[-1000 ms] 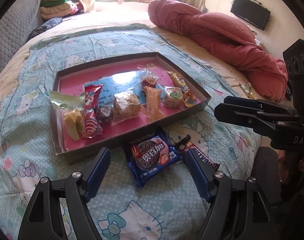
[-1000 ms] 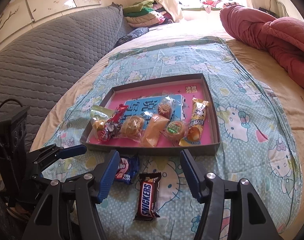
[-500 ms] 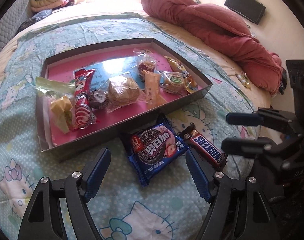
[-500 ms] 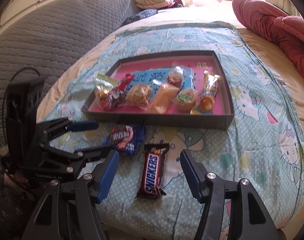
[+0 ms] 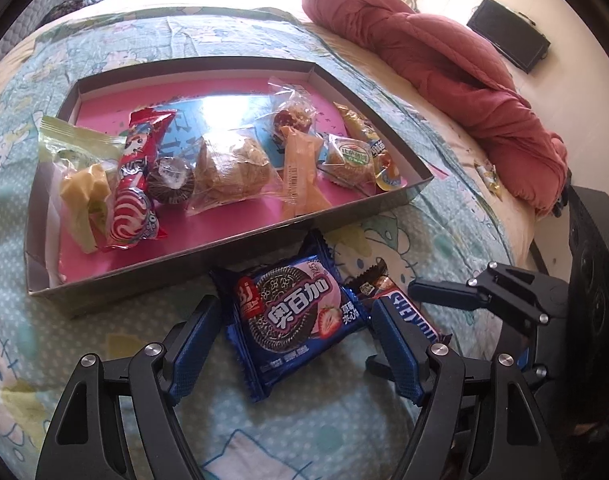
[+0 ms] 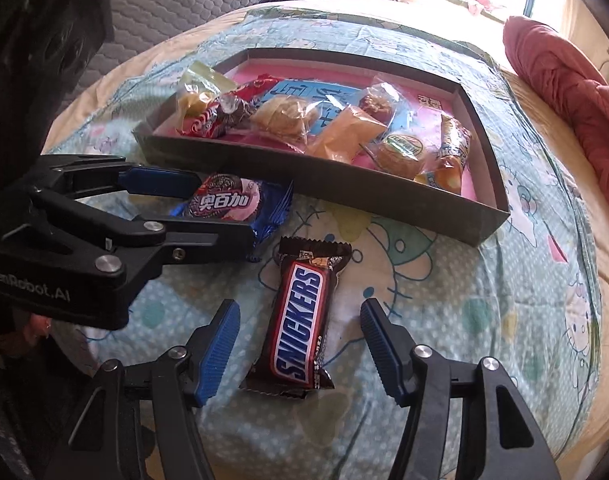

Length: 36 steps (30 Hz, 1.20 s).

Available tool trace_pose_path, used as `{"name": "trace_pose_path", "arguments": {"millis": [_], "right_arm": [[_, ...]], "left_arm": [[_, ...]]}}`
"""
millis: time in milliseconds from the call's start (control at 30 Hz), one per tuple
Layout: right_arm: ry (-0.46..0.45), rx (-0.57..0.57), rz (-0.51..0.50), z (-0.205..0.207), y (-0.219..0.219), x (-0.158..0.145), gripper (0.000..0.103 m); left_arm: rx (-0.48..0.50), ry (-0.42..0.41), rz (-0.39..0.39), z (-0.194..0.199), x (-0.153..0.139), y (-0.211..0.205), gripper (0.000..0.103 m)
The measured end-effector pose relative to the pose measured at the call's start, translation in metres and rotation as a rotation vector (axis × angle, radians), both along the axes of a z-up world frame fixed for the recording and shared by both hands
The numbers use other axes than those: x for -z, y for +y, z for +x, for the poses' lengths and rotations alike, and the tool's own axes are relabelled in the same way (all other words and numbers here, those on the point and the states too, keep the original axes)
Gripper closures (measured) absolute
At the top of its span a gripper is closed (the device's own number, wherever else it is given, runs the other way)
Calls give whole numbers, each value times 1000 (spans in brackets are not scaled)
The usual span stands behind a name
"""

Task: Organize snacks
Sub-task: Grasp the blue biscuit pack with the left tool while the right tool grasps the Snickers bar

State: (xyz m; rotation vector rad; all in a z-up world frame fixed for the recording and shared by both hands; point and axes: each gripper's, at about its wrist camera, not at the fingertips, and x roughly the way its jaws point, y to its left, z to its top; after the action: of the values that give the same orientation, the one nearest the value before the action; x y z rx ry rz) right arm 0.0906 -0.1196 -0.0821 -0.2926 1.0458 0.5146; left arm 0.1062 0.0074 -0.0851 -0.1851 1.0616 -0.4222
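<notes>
We see the left claw (image 5: 290, 340) with its jaws apart around the cookie pack (image 5: 292, 316), not touching it. The right claw (image 6: 300, 344) has just been closing a little, yet its jaws stand apart with the Snickers (image 6: 300, 316) between them, untouched. Beyond both claws lies the tray (image 5: 224, 252) on the bed (image 5: 344, 432). In the left view, the left claw's finger (image 5: 396, 340) hides part of the Snickers.

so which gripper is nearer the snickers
Right. The right gripper straddles the snickers, jaws open either side; the left gripper sits beside it, around the oreo pack.
</notes>
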Motion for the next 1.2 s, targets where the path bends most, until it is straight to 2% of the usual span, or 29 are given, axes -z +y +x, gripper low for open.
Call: {"name": "trace_pose_path", "arguments": {"millis": [67, 133, 300, 500, 733, 900, 1200], "right_arm": [[-8, -9, -12, 0, 0, 4, 48], [-22, -5, -8, 1, -2, 4, 59], [-28, 5, -1, 5, -12, 6, 69], [-55, 24, -23, 10, -21, 5, 71], [-48, 110, 12, 22, -45, 3, 74], [-17, 152, 80, 29, -56, 1, 74], [-1, 186, 156, 33, -66, -6, 74]], "left_arm": [[-29, 3, 12, 1, 0, -3, 24], [-50, 11, 5, 3, 1, -5, 24], [-80, 19, 51, 6, 5, -15, 24], [-105, 3, 129, 3, 7, -26, 24], [-194, 28, 113, 6, 10, -26, 24], [-249, 42, 111, 5, 10, -21, 34], [-241, 26, 132, 0, 2, -19, 44]]}}
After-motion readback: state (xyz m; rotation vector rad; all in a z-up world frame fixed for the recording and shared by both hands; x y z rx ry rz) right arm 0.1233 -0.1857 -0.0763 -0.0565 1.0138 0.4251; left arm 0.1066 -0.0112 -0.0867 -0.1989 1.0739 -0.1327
